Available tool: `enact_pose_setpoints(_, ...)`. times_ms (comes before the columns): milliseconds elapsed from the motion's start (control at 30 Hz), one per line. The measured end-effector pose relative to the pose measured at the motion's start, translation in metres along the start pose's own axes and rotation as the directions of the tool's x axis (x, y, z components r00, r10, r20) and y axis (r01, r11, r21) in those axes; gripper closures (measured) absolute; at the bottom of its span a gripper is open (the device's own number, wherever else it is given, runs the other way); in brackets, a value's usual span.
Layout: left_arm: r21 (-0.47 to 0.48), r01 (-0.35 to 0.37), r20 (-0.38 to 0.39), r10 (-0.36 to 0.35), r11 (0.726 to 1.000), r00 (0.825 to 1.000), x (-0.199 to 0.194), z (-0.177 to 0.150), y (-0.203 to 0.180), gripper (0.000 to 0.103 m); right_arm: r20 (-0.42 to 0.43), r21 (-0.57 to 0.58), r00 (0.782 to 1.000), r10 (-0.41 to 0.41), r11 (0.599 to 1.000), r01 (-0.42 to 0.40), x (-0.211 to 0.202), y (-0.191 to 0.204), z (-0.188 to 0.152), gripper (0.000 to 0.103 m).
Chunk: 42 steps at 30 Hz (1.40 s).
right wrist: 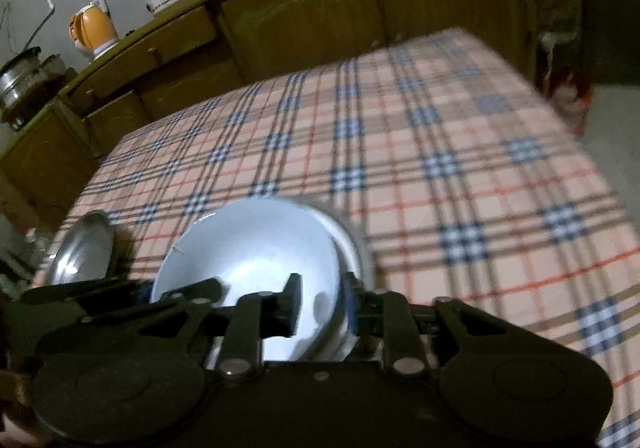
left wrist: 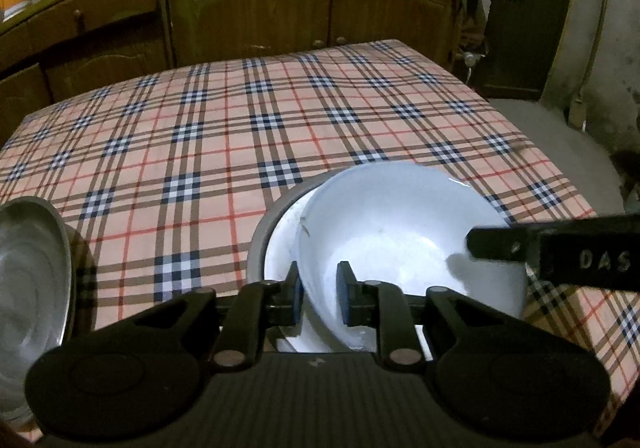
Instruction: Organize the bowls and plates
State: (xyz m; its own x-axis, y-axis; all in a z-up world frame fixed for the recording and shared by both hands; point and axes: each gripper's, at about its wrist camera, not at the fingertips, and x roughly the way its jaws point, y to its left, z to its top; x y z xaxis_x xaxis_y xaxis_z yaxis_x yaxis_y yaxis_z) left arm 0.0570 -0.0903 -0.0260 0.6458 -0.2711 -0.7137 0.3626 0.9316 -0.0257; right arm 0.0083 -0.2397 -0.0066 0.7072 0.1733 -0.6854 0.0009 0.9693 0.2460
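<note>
Clamped by the left gripper on its near rim: the top bowl, one pad inside and one outside the wall. Held tilted, probably to steady it while settling into the lower bowl, or lifting out of it; cannot tell which. Sits only partly nested, shifted right so that a crescent of the lower one shows on the left.

Straddled on its right rim by the right gripper, jaws apart, the inner finger clear of the wall, so no grip there; likely just let go or about to take hold.

Both bowls empty, at the near edge of the table, toward its right corner. Metal plate empty too, at the near left, well apart from the stack. Likely yet to be sorted.
</note>
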Motion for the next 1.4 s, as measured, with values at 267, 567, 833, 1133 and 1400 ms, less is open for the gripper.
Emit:
enact_pose_setpoints(267, -0.014, 0.003, 0.009, -0.003, 1.000, 1.000, -0.005, 0.003, 0.002, 0.076, 0.041, 0.030, 0.999, 0.003, 1.000, -0.004, -0.006, -0.009, 0.002, 0.058)
enact_pose_setpoints(567, -0.049, 0.003, 0.052, -0.001, 0.999, 0.999, -0.023, 0.008, 0.008, 0.035, 0.106, 0.022, 0.994, -0.021, 1.000, 0.018, -0.018, -0.004, -0.003, 0.027)
enact_pose_setpoints(833, -0.056, -0.024, 0.036, 0.026, 0.998, 0.999, -0.022, 0.004, 0.006, 0.022, 0.112, 0.004, 0.991, -0.075, 0.997, 0.075, -0.012, 0.000, -0.018, 0.022)
enact_pose_setpoints(1133, -0.060, -0.049, 0.039, 0.052, 0.997, 0.998, -0.019, -0.001, 0.007, 0.011, 0.127, 0.021, 0.988, -0.083, 0.996, 0.081, -0.009, 0.000, -0.025, 0.022)
enact_pose_setpoints(1400, -0.061, -0.054, 0.035, 0.056, 0.997, 0.998, -0.017, -0.002, 0.005, 0.008, 0.119, 0.040, 0.990, -0.079, 0.996, 0.074, -0.008, -0.004, -0.025, 0.022)
